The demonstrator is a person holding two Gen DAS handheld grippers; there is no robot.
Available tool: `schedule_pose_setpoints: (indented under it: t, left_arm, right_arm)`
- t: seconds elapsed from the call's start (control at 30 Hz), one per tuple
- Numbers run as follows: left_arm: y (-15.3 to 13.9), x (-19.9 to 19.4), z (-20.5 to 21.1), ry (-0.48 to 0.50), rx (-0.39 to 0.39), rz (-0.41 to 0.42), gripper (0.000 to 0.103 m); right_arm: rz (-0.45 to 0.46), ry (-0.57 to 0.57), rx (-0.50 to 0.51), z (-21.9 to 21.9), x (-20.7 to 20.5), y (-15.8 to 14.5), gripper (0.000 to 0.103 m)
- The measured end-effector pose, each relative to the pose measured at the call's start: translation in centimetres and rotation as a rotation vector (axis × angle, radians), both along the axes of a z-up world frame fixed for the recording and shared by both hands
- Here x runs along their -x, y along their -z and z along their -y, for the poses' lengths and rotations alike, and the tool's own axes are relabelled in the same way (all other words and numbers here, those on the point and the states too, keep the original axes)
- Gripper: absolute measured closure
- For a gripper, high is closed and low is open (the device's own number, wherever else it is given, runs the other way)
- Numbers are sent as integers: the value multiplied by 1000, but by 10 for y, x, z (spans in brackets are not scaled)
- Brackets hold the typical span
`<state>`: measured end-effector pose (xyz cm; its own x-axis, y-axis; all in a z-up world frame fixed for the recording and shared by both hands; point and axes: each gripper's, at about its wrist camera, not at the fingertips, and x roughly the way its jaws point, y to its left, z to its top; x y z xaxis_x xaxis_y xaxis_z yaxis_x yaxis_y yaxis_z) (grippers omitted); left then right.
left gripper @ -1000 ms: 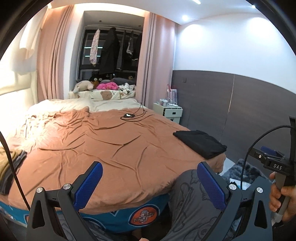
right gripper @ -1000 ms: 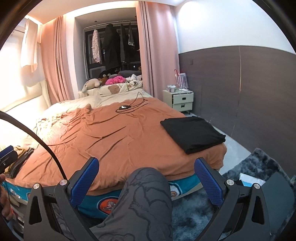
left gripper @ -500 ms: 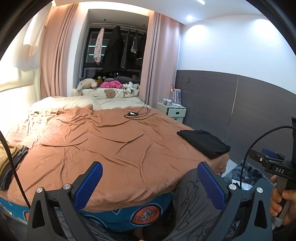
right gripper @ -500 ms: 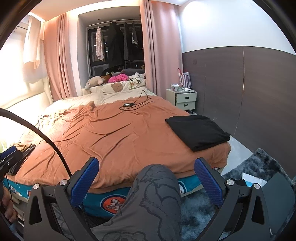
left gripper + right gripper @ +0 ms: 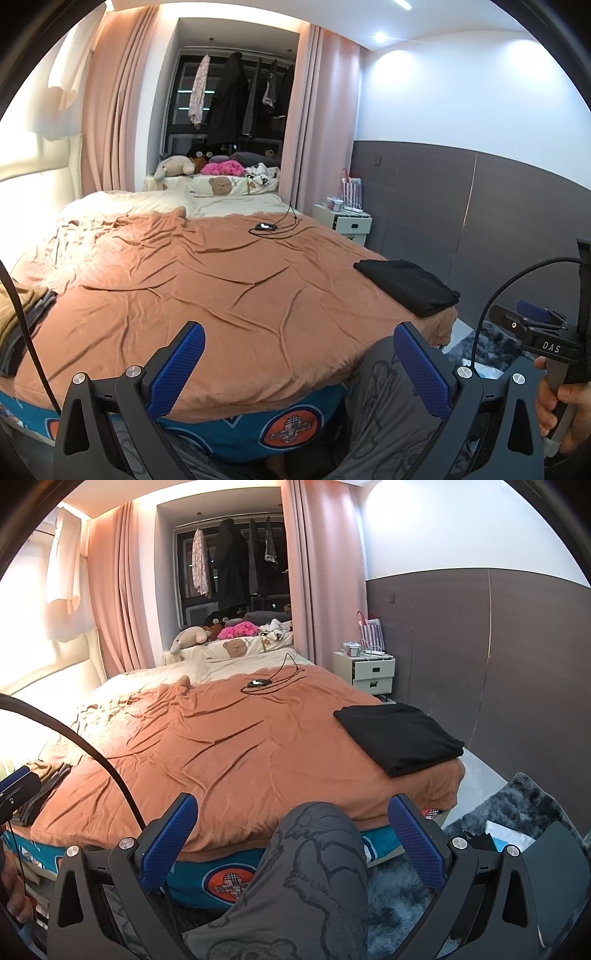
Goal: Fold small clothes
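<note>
A folded black garment point(image 5: 408, 286) lies at the right front corner of the bed; it also shows in the right wrist view point(image 5: 399, 734). A pile of olive and grey clothes point(image 5: 18, 317) sits at the bed's left edge, also in the right wrist view point(image 5: 42, 786). My left gripper point(image 5: 299, 363) is open and empty, held before the bed's front edge. My right gripper point(image 5: 291, 840) is open and empty above the person's knee point(image 5: 314, 849). Both are well short of the clothes.
An orange sheet point(image 5: 221, 288) covers the bed. A black cable with a small device point(image 5: 266, 227) lies near the far end. A white nightstand point(image 5: 373, 674) stands at the right wall. A dark shaggy rug point(image 5: 517, 805) lies on the floor right.
Both grippers have risen and tilted up slightly, so the bed sits lower in both views. Both stay open and empty.
</note>
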<state>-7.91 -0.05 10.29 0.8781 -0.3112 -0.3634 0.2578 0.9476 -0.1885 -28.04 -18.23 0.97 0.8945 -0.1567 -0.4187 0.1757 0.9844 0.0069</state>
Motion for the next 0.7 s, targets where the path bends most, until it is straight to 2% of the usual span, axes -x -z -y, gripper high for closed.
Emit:
schedule_pose_setpoints:
  t: [0.7]
  left_arm:
    - [0, 2, 0, 4, 0, 0, 0]
  right_arm:
    - [2, -1, -5, -2, 2, -1, 0]
